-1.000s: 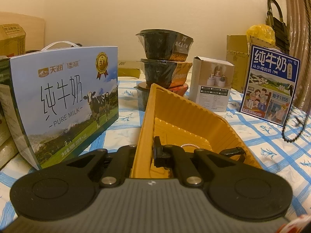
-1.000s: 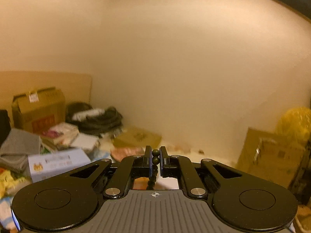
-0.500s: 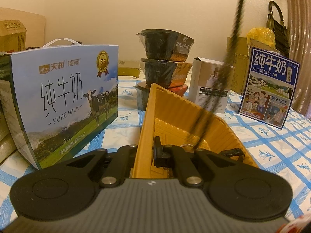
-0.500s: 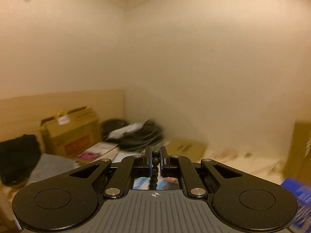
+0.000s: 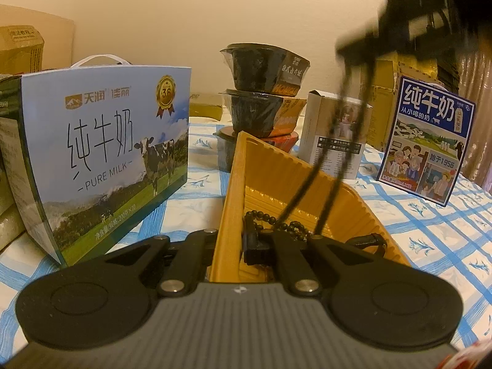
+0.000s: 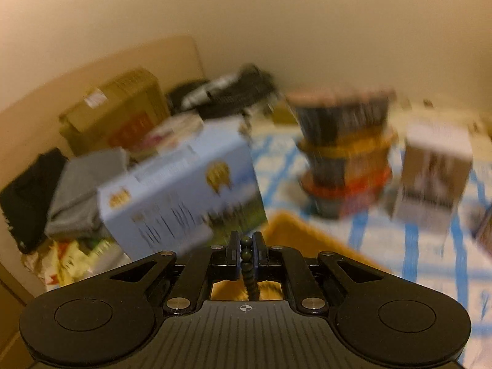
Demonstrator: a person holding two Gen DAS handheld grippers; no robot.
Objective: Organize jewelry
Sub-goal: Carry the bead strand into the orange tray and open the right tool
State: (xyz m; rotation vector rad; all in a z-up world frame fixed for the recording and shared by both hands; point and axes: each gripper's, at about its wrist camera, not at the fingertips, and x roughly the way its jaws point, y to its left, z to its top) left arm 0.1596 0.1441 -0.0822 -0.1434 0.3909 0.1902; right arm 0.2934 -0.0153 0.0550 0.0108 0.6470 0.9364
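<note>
The left wrist view looks forward and slightly down from just behind the left gripper (image 5: 246, 240), low and close over the table (image 5: 430, 230). The right wrist view looks forward and down from higher, behind the right gripper (image 6: 246, 246); it is blurred, so detail is uncertain. Both views share the milk carton (image 5: 107, 153) (image 6: 184, 190), stacked bowls (image 5: 264, 92) (image 6: 344, 147) and yellow tray (image 5: 292, 178) (image 6: 295, 227).
</note>
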